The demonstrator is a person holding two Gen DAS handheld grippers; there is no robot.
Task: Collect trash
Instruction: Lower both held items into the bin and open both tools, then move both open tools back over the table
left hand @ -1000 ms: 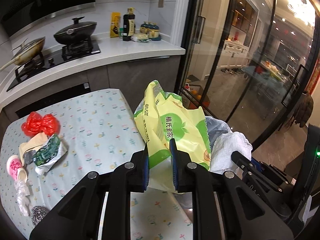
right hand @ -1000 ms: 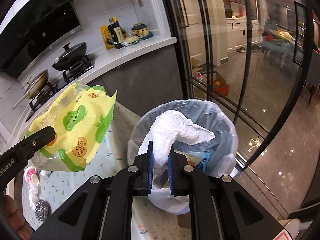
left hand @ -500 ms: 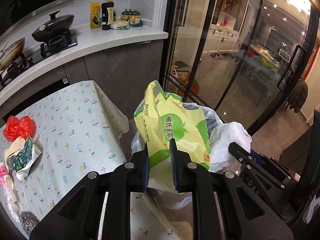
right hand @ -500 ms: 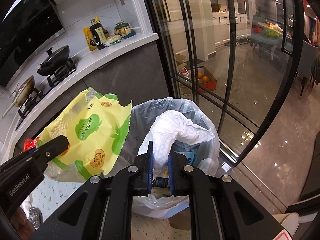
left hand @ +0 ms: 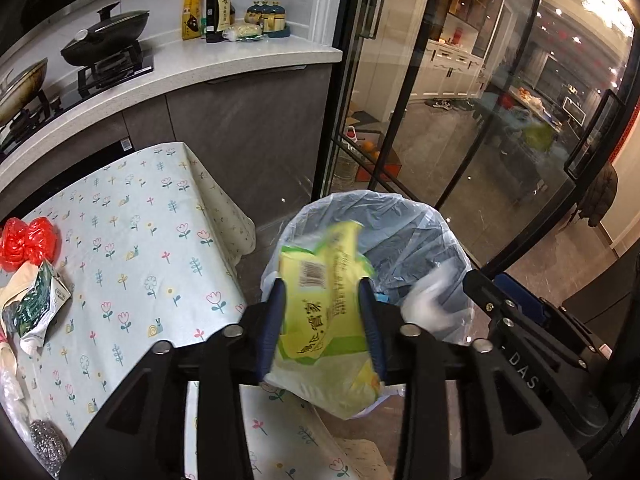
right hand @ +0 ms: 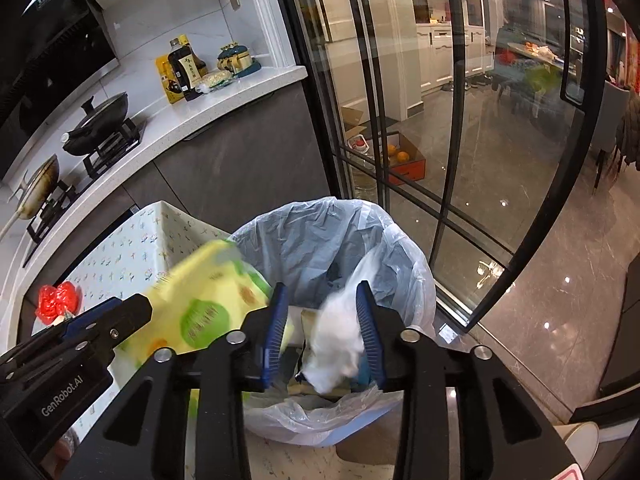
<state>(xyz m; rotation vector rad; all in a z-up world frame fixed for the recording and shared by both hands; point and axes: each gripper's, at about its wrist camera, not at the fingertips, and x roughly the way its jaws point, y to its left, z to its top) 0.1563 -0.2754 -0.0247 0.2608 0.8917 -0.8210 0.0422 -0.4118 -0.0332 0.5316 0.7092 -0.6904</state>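
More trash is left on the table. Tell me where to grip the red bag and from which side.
Grip the pinched waist of the red bag, between its two puffed lobes, coming from above. That narrow middle likely fits the jaws best, and wrappers crowd its near side.

Both grippers are matte black plastic with angular, cut-out linkages, silver round screw heads and 2 ribbed blue pads each. The left gripper [left hand: 323, 322] reads "GenRobot.AI" in white on its side; the right gripper [right hand: 323, 330] shows "DAS".
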